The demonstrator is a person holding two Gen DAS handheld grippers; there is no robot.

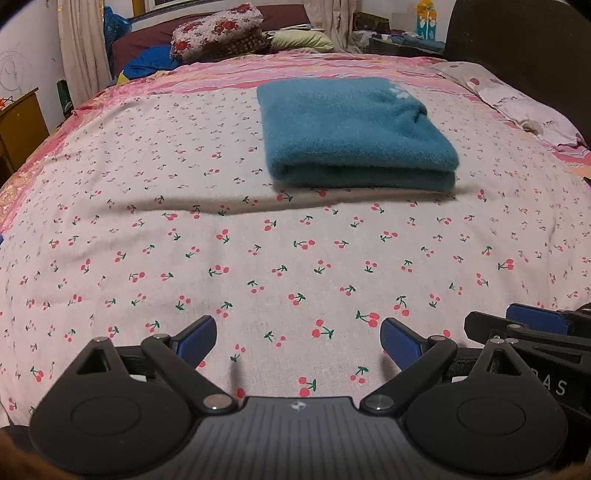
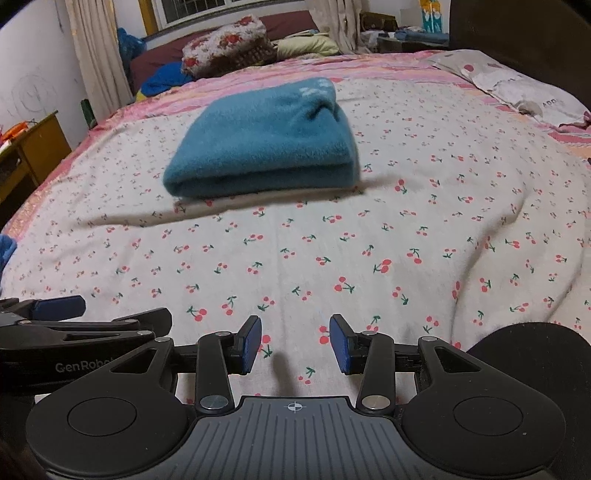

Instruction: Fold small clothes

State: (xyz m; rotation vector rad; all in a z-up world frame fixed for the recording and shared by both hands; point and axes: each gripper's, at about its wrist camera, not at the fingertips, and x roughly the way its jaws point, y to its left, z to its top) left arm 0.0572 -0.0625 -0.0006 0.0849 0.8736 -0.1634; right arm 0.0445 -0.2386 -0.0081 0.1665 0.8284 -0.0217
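Note:
A teal fleece garment [image 1: 351, 133] lies folded into a thick rectangle on the cherry-print bedsheet [image 1: 221, 258], its folded edge toward me. The right wrist view shows the same garment [image 2: 266, 147] left of centre, with a pale print near its far end. My left gripper [image 1: 297, 328] hovers over bare sheet well short of the garment, jaws wide open and empty. My right gripper [image 2: 295, 325] is also short of it, jaws partly open with nothing between the blue pads. Each gripper shows at the edge of the other's view: the right gripper [image 1: 535, 317] and the left gripper [image 2: 55, 306].
A floral folded quilt [image 1: 218, 31] and pillows sit at the bed's far end. A patterned pillow [image 1: 517, 99] lies at the right. A wooden cabinet [image 1: 18, 125] stands off the bed's left side, and a dark headboard [image 1: 517, 33] rises at the far right.

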